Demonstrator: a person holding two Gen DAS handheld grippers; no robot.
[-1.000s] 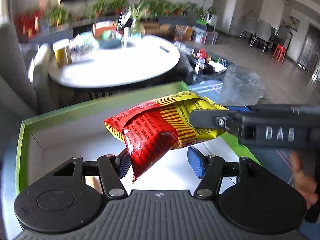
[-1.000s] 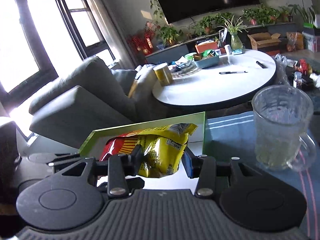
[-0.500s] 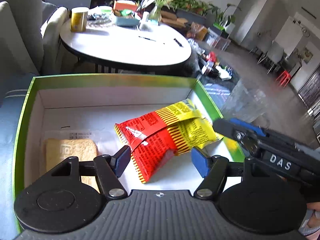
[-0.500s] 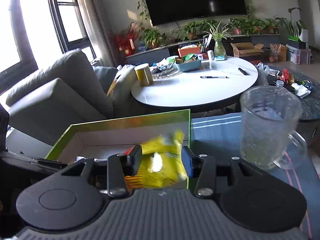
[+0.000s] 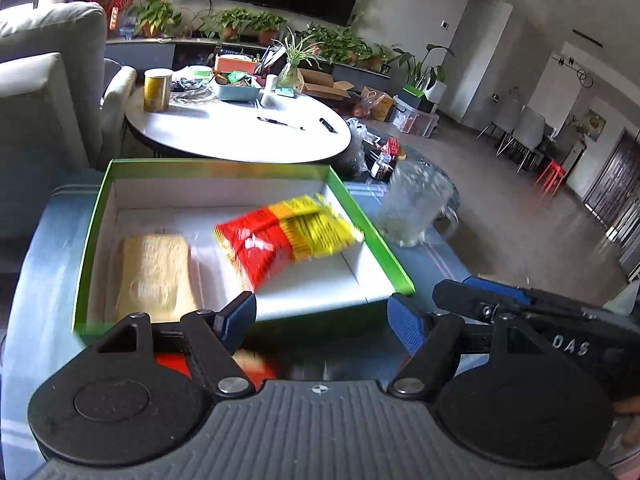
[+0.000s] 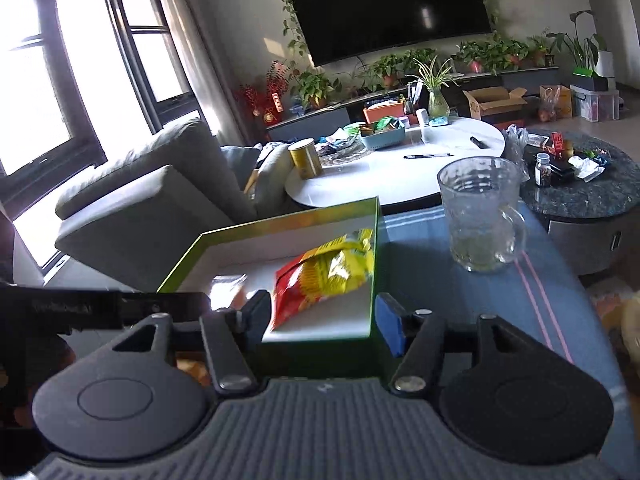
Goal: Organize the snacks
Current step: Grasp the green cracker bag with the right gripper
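A red and yellow snack bag point(image 5: 280, 236) point(image 6: 328, 272) lies loose in the right half of the green-rimmed white box point(image 5: 100, 216) point(image 6: 280, 220), blurred by motion. A pale packet point(image 5: 154, 272) point(image 6: 230, 280) lies flat in the left half. My left gripper point(image 5: 320, 316) hovers at the box's near wall, jaws opening, nothing between them. My right gripper point(image 6: 322, 312) is at the near right corner of the box, jaws also opening and empty; its dark fingers point(image 5: 480, 300) show at the right of the left wrist view.
A glass mug point(image 5: 412, 208) point(image 6: 480, 216) stands on the blue cloth right of the box. Behind are a round white table point(image 5: 240, 128), a grey sofa point(image 6: 152, 196) and a dark stone table point(image 6: 580, 196). Red and orange packets point(image 5: 172, 364) lie under my left gripper.
Both grippers let go of the snack bag, which dropped into the box. Both then drew back to the box's near side, and their jaws widened.
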